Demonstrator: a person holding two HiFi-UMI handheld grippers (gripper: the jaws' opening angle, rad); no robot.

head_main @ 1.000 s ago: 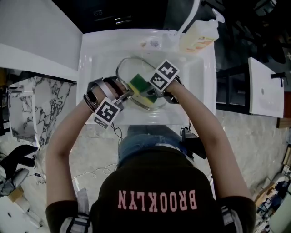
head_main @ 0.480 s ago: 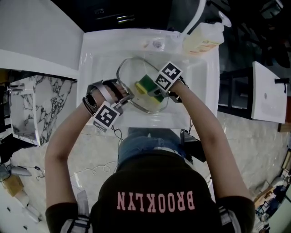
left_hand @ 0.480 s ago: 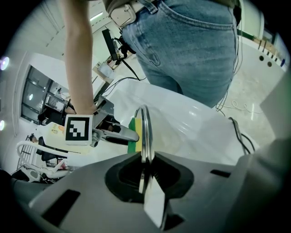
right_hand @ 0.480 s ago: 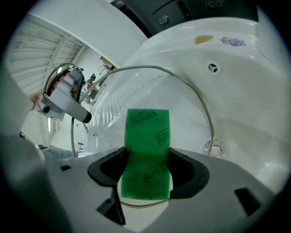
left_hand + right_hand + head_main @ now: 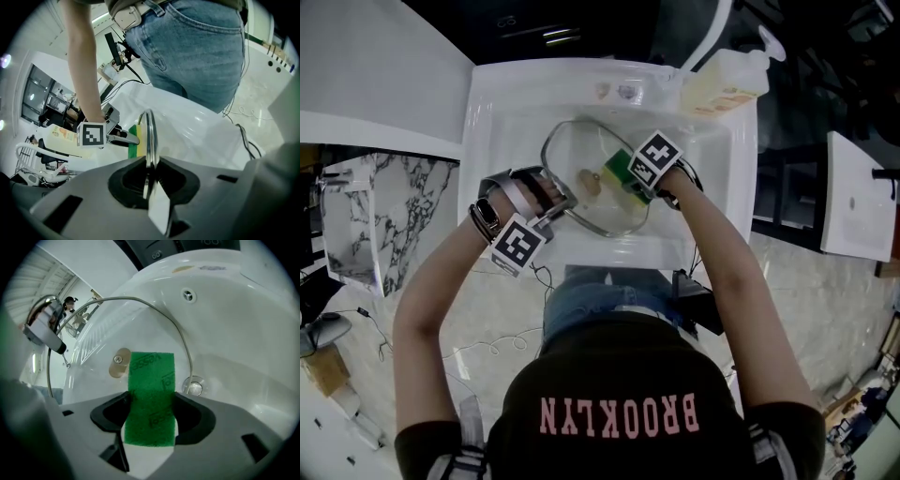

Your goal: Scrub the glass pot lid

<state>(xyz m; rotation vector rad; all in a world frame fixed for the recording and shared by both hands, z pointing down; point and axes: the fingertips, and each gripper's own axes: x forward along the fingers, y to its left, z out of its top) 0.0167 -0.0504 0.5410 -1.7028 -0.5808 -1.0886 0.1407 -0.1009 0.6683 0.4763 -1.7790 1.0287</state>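
The glass pot lid stands tilted over the white sink, steel-rimmed, its knob mount at the centre. My left gripper is shut on the lid's lower left rim; in the left gripper view the rim runs edge-on between the jaws. My right gripper is shut on a green and yellow sponge at the lid's right side. In the right gripper view the sponge lies green face up against the glass lid, beside the knob mount.
A soap bottle stands at the sink's back right corner beside the faucet. The drain shows in the basin. A white counter lies left of the sink. The person's torso stands close to the sink's front edge.
The right gripper has slid the sponge from the lid's middle toward its right and far side, uncovering the knob mount. The left gripper keeps its hold on the rim.
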